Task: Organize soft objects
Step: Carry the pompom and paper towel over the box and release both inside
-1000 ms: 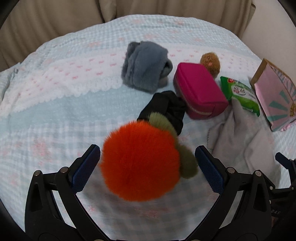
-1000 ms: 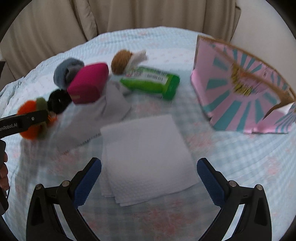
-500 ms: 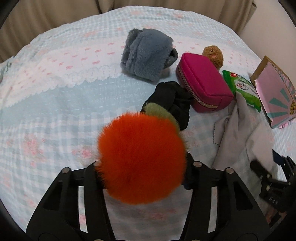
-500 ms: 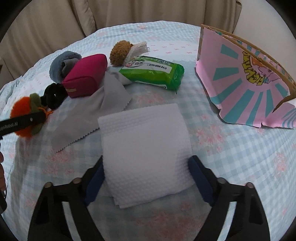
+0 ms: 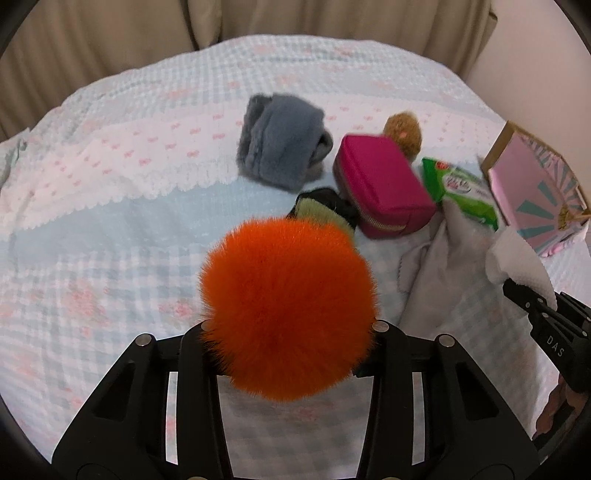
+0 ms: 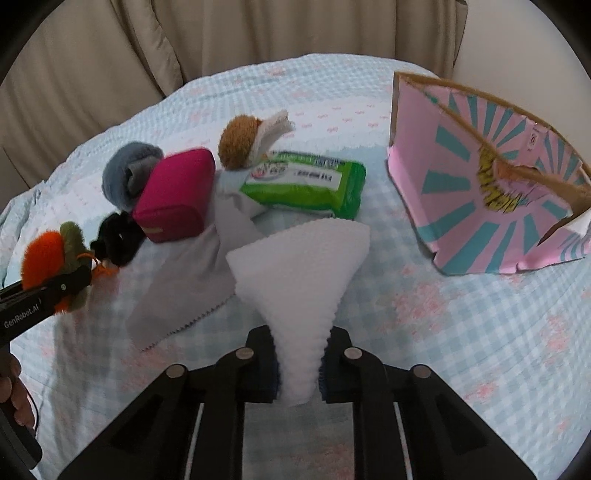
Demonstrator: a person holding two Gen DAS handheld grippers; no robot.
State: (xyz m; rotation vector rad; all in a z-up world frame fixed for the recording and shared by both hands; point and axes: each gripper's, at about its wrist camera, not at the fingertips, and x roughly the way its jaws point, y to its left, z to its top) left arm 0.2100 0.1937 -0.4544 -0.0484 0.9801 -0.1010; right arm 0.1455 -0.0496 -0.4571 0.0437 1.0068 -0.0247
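Note:
My left gripper [image 5: 291, 332] is shut on a fluffy orange pom-pom [image 5: 288, 306] with green leaves and holds it above the bed; the pom-pom also shows in the right wrist view [image 6: 44, 254]. My right gripper [image 6: 298, 365] is shut on a folded white cloth [image 6: 299, 266], bunched and lifted; its corner shows in the left wrist view [image 5: 517, 262]. A grey cloth [image 6: 199, 273], a black scrunchie [image 6: 118, 240], a magenta pouch [image 6: 177, 199], a grey-blue furry roll [image 5: 280, 147], a brown plush [image 6: 240, 142] and a green wipes pack [image 6: 306, 182] lie on the bed.
An open pink-and-teal paper bag [image 6: 491, 177] lies on its side at the right. The bedspread [image 5: 110, 206] is pale blue check with a pink-dotted band. Beige curtains [image 6: 258, 33] hang behind the bed.
Both grippers closed: the left on the orange pom-pom, the right on the white cloth. Both objects have been lifted off the bed, the cloth bunching into a cone.

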